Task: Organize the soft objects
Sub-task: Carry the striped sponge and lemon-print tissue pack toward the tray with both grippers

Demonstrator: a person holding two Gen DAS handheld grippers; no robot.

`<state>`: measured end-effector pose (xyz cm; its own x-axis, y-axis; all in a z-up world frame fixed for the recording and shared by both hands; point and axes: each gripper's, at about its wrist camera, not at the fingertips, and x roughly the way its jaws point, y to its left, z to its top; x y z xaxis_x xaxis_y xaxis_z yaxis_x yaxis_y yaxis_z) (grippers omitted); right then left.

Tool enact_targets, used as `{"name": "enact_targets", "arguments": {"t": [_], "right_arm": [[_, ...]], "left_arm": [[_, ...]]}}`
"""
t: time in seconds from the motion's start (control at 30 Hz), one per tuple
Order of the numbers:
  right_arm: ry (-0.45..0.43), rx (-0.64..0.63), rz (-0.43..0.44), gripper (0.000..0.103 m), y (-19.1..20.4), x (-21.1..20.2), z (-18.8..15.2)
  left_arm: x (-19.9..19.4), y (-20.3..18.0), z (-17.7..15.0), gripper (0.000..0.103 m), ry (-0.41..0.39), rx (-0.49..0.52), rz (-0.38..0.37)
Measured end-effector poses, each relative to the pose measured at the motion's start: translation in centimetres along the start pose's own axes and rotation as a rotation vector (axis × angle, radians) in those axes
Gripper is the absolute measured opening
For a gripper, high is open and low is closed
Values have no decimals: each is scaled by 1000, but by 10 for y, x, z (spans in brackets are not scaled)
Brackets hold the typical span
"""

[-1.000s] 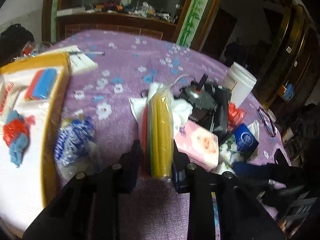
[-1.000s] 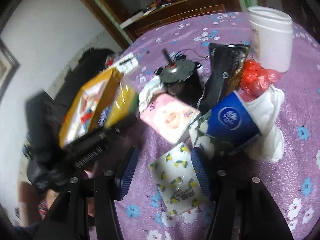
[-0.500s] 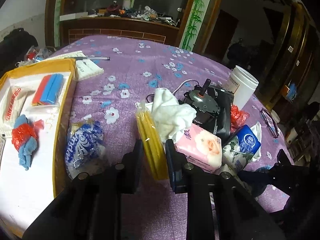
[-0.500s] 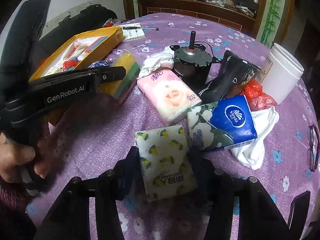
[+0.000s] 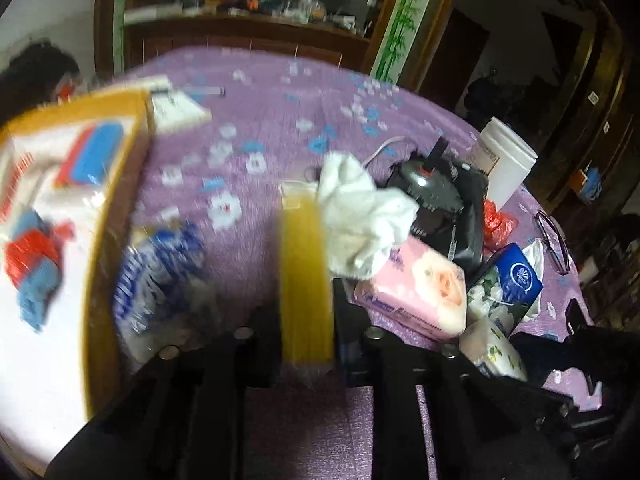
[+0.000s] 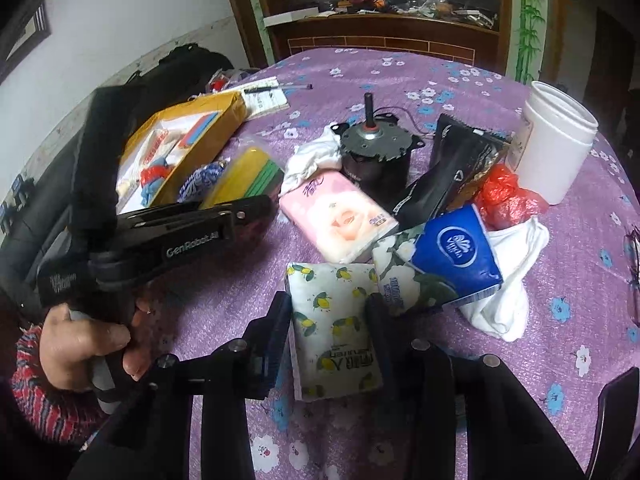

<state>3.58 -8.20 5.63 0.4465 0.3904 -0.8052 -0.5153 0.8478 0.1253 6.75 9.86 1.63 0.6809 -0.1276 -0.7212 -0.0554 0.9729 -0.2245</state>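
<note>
Jaws beside yellow box (image 5: 116, 216) holding cloths (image 5: 32, 264)

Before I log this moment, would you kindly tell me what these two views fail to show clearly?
- Left wrist view: the box contents and blue-white packet are motion-blurred.
- Left wrist view: the yellow sponge pack lower end is hidden behind the left hand-held gripper.
- Right wrist view: the glasses are cut off by the edge.

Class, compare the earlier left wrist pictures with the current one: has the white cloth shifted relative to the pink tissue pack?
Yes. The white cloth now lies against the top of the pink tissue pack, having risen from behind the yellow sponge pack.
</note>
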Motion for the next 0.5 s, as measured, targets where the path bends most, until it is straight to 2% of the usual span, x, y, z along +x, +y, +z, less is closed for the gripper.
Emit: {"name": "enact_targets", "arguments": {"t": [0.2,0.33,0.5], "right_arm": [[-62,47,9,40,-8,-9,4],[-96,82,9,40,-15,-14,7],[-136,116,-6,40,-21,-20,8]], "left_arm": [[-18,0,2,16,-82,-7,-48],[-18,-3,2,16,-77,-6,-72],[-24,-12,1,16,-99,34,-61]]}}
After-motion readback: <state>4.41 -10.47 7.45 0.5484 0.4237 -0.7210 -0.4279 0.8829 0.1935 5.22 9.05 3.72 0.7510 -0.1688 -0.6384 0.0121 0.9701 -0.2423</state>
